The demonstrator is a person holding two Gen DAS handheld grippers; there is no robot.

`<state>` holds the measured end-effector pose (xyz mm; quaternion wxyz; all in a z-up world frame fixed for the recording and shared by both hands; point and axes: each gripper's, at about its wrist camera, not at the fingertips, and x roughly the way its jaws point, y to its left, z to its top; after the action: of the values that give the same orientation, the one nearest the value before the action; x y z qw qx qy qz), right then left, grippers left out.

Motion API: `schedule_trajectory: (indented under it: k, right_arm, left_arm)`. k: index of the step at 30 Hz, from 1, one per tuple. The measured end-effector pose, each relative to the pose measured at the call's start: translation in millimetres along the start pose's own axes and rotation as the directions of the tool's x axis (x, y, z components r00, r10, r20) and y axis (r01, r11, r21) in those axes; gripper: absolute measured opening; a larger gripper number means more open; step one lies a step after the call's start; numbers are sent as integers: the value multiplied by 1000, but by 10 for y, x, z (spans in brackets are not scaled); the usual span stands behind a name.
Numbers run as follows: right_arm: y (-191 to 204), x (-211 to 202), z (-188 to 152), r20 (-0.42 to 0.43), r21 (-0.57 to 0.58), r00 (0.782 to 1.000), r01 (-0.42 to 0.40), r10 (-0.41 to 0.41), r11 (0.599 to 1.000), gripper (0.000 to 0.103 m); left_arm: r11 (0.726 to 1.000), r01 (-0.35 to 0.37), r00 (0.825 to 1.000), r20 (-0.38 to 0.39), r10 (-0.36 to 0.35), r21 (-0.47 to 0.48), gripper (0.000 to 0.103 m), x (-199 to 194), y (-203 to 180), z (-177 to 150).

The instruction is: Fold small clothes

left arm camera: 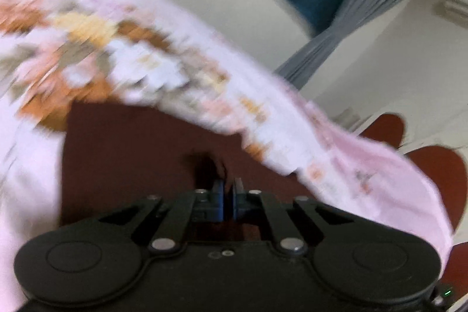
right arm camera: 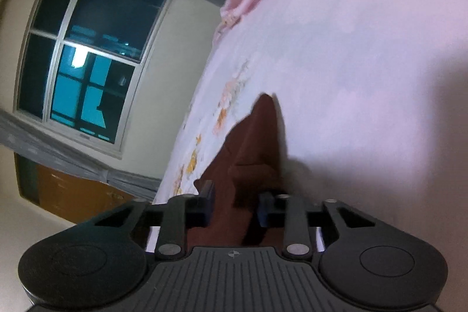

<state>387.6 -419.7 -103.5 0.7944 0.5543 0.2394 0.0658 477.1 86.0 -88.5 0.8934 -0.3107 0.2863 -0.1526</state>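
Observation:
A pale pink garment with an orange and beige flower print sweeps blurred across the left wrist view, beyond and to both sides of my left gripper. Its jaws stand together over dark maroon fabric. A dark bump sits just past the tips; I cannot tell whether it is pinched. In the right wrist view the same pink garment fills the right half. My right gripper has its jaws apart, with a wedge of maroon fabric showing between them and pink cloth on either side.
Behind stand a cream wall, a dark window and grey curtains. A white sheet with maroon heart shapes shows at the right of the left wrist view. A wooden cabinet stands low under the window.

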Motion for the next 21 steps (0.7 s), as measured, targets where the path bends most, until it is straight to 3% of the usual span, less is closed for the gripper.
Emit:
schedule_trajectory:
  k: [3, 7, 10, 12, 15, 17, 19, 21]
  right_arm:
    - [40, -33, 55, 6, -55, 1000, -15, 15, 998, 30]
    - [-115, -27, 44, -13, 31, 1000, 0, 1, 1000, 31]
    - [-224, 2, -20, -24, 93, 1000, 0, 2, 996, 30]
    - [-177, -53, -36, 17, 52, 1000, 25, -26, 998, 30]
    - [-96, -86, -64, 36, -12, 999, 4, -3, 1000, 30]
    - [-127, -87, -81, 58, -17, 996, 70, -69, 997, 30]
    - [-138, -93, -83, 26, -30, 997, 76, -75, 997, 30]
    - [-8, -193, -145, 2, -139, 1000, 16, -16, 990, 44]
  left_arm:
    - [998, 54, 998, 35, -55, 28, 4, 14, -207, 241]
    - [991, 106, 990, 86, -113, 82, 4, -120, -436, 449]
    - [991, 81, 989, 114, -93, 105, 4, -286, -386, 404]
    - [993, 33, 994, 102, -44, 111, 4, -344, -237, 297]
    - [997, 25, 995, 91, -32, 75, 4, -391, -31, 190]
    - [998, -17, 997, 82, 12, 60, 0, -390, 48, 176]
    - [999, 16, 995, 93, -19, 28, 0, -417, 65, 236]
    - [998, 37, 995, 93, -41, 49, 0, -422, -13, 323]
